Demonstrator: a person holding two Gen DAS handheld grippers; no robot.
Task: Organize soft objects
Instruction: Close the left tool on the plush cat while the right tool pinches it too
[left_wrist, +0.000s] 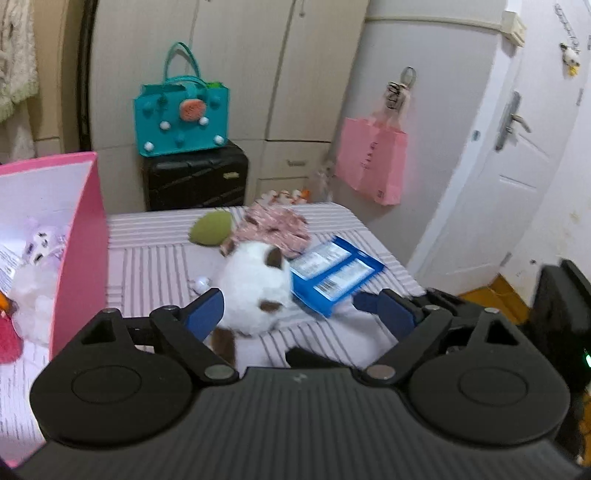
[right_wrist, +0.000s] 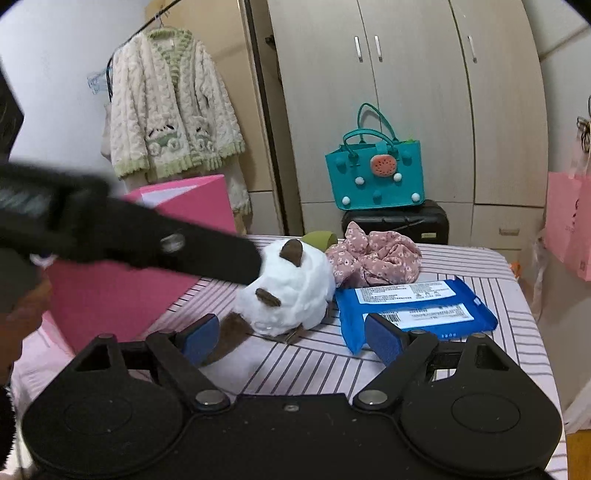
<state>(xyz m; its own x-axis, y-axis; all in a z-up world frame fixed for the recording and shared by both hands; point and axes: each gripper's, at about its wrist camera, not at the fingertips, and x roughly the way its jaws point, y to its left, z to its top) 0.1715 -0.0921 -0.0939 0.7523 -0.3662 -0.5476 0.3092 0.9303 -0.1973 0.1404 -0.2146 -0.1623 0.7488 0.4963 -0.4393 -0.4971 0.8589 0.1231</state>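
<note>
Your left gripper (left_wrist: 286, 308) stands wide open, empty, with the white plush toy (left_wrist: 255, 291) sitting between its blue pads (left_wrist: 205, 314), closer to the left pad than the right; whether that pad touches the fur can't be told. The corner of the blue wipes pack (left_wrist: 332, 275) pokes into the right side of the gap, just ahead of the right pad. Your right gripper (right_wrist: 291, 338) is also open and empty, low over the striped cover (right_wrist: 314, 365), the toy ahead and slightly left of its gap, the pack at its right pad. From the right wrist view your left tool crosses in from the left with its tip over the toy's top. Likely step: closing the left jaws on the toy. Centre the gap on the round body, not on the brown ears or limbs, and keep the pack corner outside the right pad before you squeeze; otherwise it may get dragged along. Plush compresses, so close fully and lift straight. Beyond the toy lie a green soft thing (left_wrist: 212, 229) and a floral pink cloth (left_wrist: 273, 227), both farther from the jaws. The pink box (left_wrist: 79, 251), left of the left jaws, already holds soft items and looks like the drop spot.
</note>
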